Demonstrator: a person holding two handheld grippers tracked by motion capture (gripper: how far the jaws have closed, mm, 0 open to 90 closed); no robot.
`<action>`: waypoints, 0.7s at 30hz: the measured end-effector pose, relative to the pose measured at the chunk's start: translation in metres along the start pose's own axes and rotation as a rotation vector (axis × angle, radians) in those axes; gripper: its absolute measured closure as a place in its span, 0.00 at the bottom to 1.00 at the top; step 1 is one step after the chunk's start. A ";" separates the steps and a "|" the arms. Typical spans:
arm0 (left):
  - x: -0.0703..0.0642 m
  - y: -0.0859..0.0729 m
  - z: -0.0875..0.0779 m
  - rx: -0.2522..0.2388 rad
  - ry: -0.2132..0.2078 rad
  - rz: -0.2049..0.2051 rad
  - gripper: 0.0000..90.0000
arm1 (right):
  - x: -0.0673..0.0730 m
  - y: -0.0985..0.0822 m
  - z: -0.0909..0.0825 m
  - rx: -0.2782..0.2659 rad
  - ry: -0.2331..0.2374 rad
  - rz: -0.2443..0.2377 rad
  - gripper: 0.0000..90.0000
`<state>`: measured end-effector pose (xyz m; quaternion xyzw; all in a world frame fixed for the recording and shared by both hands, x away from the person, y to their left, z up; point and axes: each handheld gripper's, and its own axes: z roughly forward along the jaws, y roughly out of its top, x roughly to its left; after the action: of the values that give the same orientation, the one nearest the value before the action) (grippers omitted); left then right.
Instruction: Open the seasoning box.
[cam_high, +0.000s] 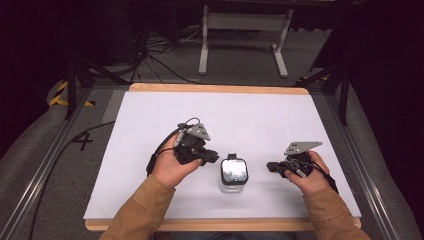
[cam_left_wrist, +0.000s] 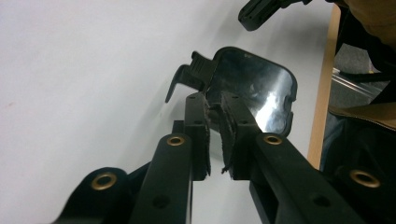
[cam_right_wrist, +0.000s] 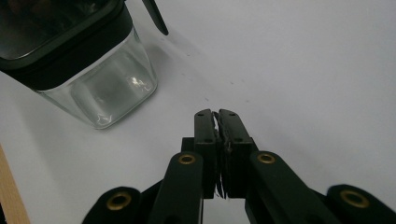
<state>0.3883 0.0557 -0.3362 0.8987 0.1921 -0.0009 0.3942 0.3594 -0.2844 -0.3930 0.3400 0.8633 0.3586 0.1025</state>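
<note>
A clear square jar (cam_high: 233, 184) with a black-rimmed lid (cam_high: 234, 170) stands near the table's front edge, between my two hands. Its black latch tab (cam_left_wrist: 187, 74) sticks up at one lid corner. My left gripper (cam_high: 212, 156) hovers just left of the lid (cam_left_wrist: 254, 88). Its worn pads (cam_left_wrist: 201, 116) stand a narrow slit apart, tips at the lid's corner beside the tab. I cannot tell whether they pinch the rim. My right gripper (cam_high: 270, 166) rests to the jar's right, pointing at it. In the right gripper view the right gripper (cam_right_wrist: 217, 114) is shut on nothing, a little short of the jar (cam_right_wrist: 100, 88).
The white sheet (cam_high: 220, 115) covers the wooden table, whose front edge (cam_high: 225, 224) runs just behind my forearms. Metal rails flank the table on both sides. A white stand (cam_high: 245, 22) and cables lie on the floor beyond the far edge.
</note>
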 end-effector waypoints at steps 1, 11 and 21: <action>0.000 0.000 0.000 0.000 0.000 0.000 0.92 | 0.000 0.000 0.000 0.000 0.000 0.000 0.96; 0.011 0.027 0.028 -0.002 -0.035 0.001 0.95 | -0.003 -0.007 -0.006 -0.006 -0.016 0.014 0.96; 0.017 0.037 0.049 0.050 -0.032 0.007 0.96 | -0.003 -0.008 -0.008 -0.012 -0.012 0.017 0.96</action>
<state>0.4237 0.0046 -0.3464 0.9088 0.1827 -0.0187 0.3746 0.3543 -0.2951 -0.3930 0.3489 0.8576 0.3624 0.1066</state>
